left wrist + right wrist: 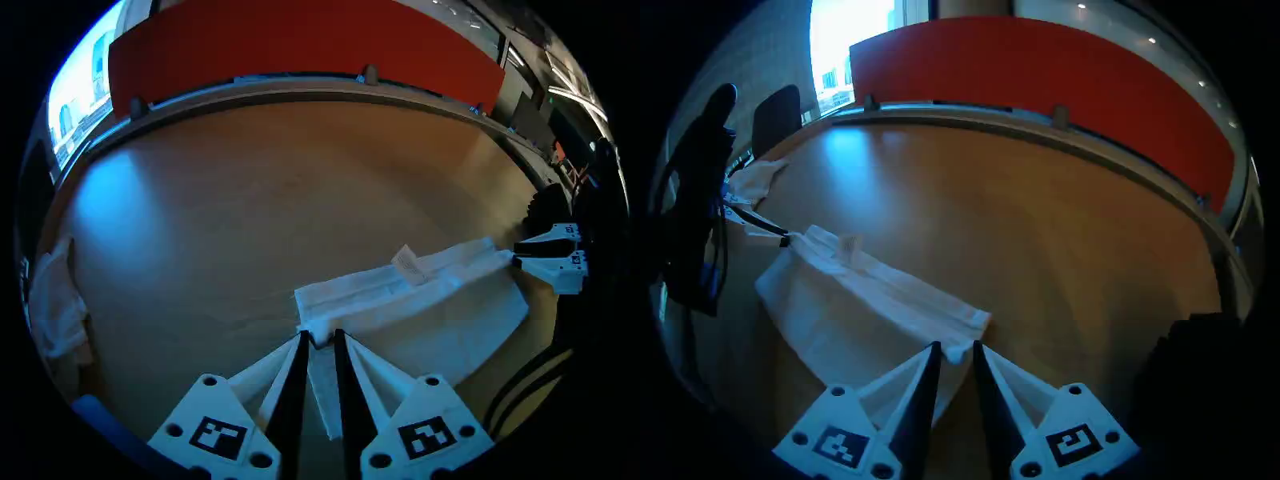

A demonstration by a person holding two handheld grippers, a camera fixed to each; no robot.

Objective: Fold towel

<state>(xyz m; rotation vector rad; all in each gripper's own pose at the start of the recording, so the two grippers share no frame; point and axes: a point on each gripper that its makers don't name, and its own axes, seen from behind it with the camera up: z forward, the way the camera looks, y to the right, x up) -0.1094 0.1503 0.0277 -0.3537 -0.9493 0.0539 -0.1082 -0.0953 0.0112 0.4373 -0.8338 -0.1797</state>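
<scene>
A white towel (416,308) lies folded lengthwise on the wooden table (264,184), with a small tag (408,264) on its upper fold. In the left gripper view, my left gripper (320,340) is shut on the towel's near corner, and a strip of cloth runs back between its fingers. My right gripper (520,258) shows at the far right, pinching the towel's other end. In the right gripper view, my right gripper (955,352) is shut on the towel (856,312) at its near corner. The left gripper (782,237) holds the far corner at the left.
A red partition (304,48) stands along the table's far edge. Another crumpled white cloth (52,308) lies at the table's side, also seen in the right gripper view (752,180). Dark chairs (776,116) stand near a bright window. A person's dark sleeve (688,216) shows at the left.
</scene>
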